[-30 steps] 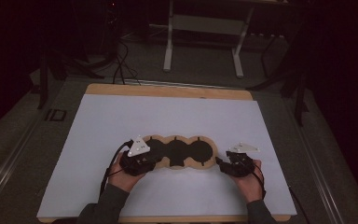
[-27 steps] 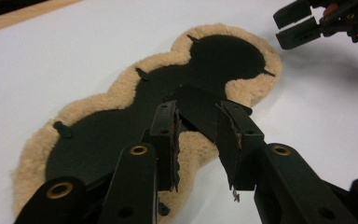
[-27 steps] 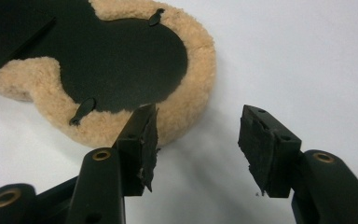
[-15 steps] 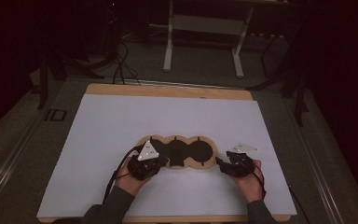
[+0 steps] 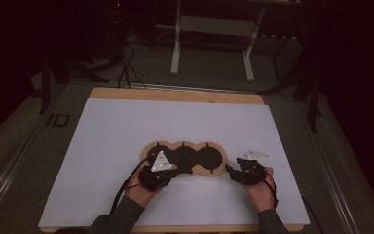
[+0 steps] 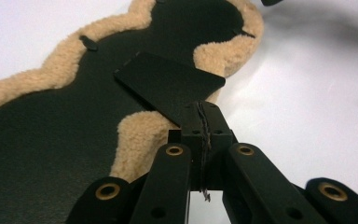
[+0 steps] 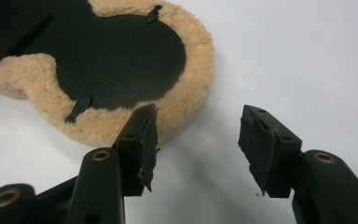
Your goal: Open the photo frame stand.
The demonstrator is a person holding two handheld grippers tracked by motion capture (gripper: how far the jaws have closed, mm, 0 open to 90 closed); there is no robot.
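Jaws of our left gripper [image 6: 200, 122] have just been closing and now stand pressed together, pinching the edge of a thin black flap [image 6: 170, 84] lying on the fleece pad [image 5: 184, 159]. Our right gripper [image 7: 196, 140] stands spread with nothing between its jaws, just beside the pad's right lobe; its inner jaw seems to brush the fleece rim. We count one three-lobed pad, near the front middle of the white sheet [image 5: 126, 126]. "ID" is readable on the floor [image 5: 58, 120].

White-covered wooden table [image 5: 126, 126] with a fleece-edged black pad [image 5: 195, 157] on it
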